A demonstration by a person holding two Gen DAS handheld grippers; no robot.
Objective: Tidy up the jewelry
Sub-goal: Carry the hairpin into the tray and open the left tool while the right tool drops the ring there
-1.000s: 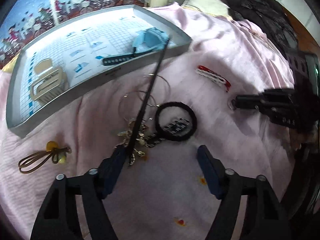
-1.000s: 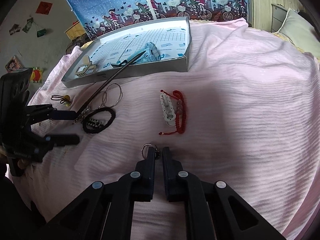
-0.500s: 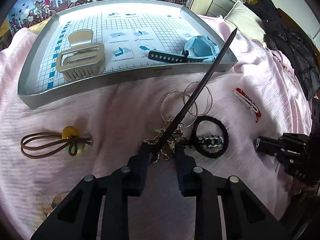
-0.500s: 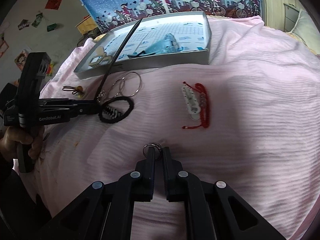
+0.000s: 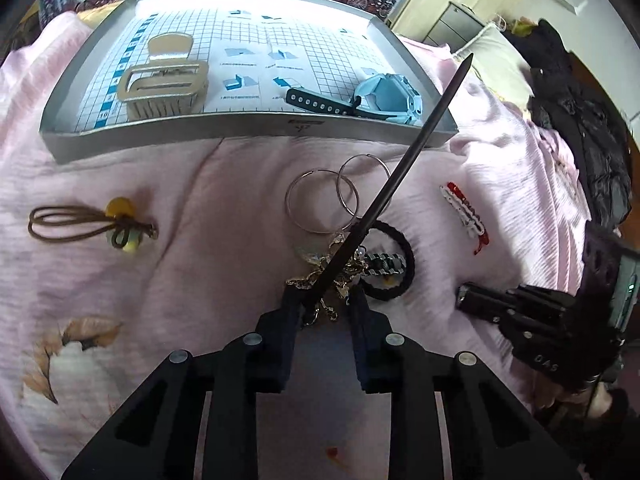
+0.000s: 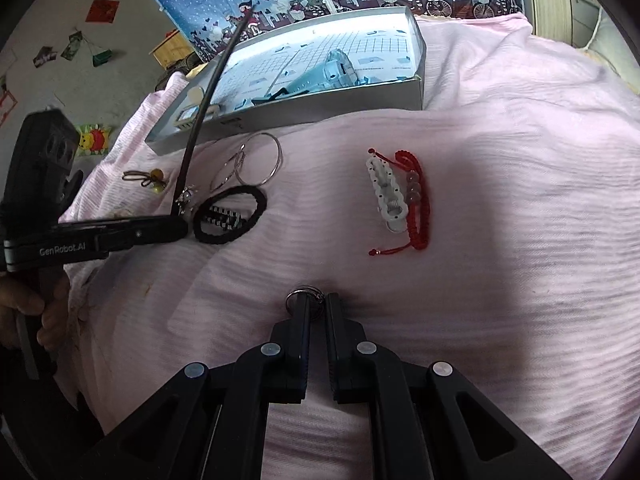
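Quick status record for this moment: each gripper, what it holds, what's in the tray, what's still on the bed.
left gripper: fingers around a black hair stick with a gold charm, tip raised toward the tray; grip state unclear
right gripper: shut on a small metal ring, low over the bedspread
tray: beige claw clip, light blue watch
still on bed: two hoops, black hair tie, brown elastic, white clip, red bracelet
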